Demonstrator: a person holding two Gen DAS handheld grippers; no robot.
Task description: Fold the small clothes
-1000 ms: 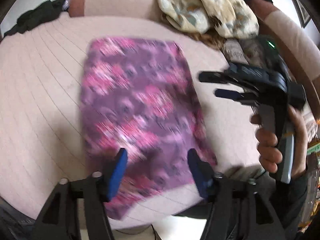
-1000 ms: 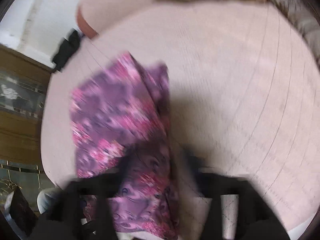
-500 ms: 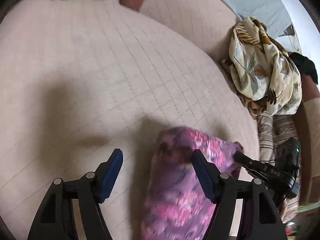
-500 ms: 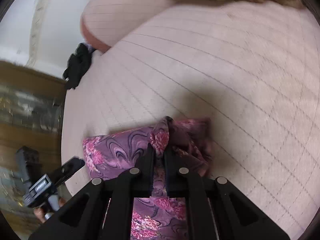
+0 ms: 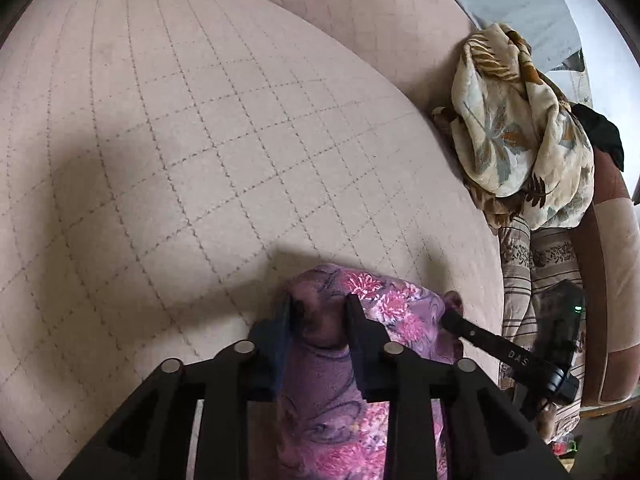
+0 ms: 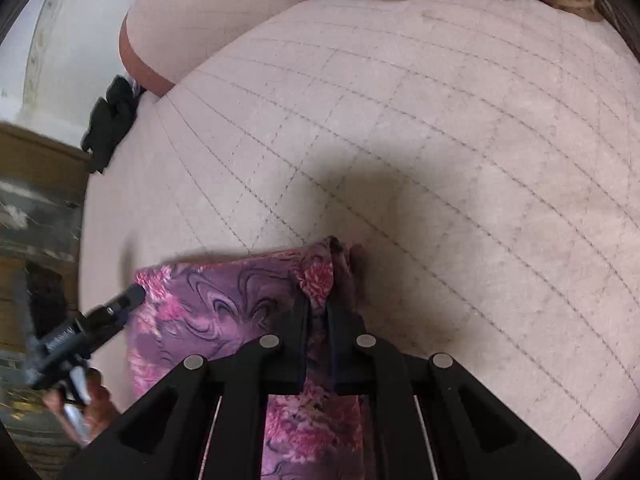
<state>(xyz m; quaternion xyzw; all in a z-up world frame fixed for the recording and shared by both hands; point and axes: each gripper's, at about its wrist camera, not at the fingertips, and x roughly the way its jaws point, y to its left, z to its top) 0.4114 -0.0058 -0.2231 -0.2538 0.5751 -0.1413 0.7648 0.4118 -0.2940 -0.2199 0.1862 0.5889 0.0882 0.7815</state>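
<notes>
A purple cloth with pink flowers (image 5: 384, 308) hangs between both grippers, over the quilted beige cushion (image 5: 200, 152). My left gripper (image 5: 318, 312) has its jaws narrowed on one bunched top corner of the cloth. My right gripper (image 6: 318, 308) is shut on the other top corner (image 6: 320, 280). The cloth's top edge stretches between them (image 6: 224, 296) and the rest drops out of view below. The right gripper also shows in the left wrist view (image 5: 452, 318), and the left gripper in the right wrist view (image 6: 134, 294).
A crumpled cream leaf-print cloth (image 5: 520, 132) lies at the cushion's far right on striped fabric (image 5: 536, 264). A black garment (image 6: 110, 124) lies at the cushion's left edge by the backrest (image 6: 224, 12). Wooden furniture (image 6: 36, 208) stands beyond the left edge.
The cloth lay flat on the cushion a second ago. The right gripper took one corner first. The left gripper, open half a second ago, has now closed on the other corner, and the cloth is lifted.
</notes>
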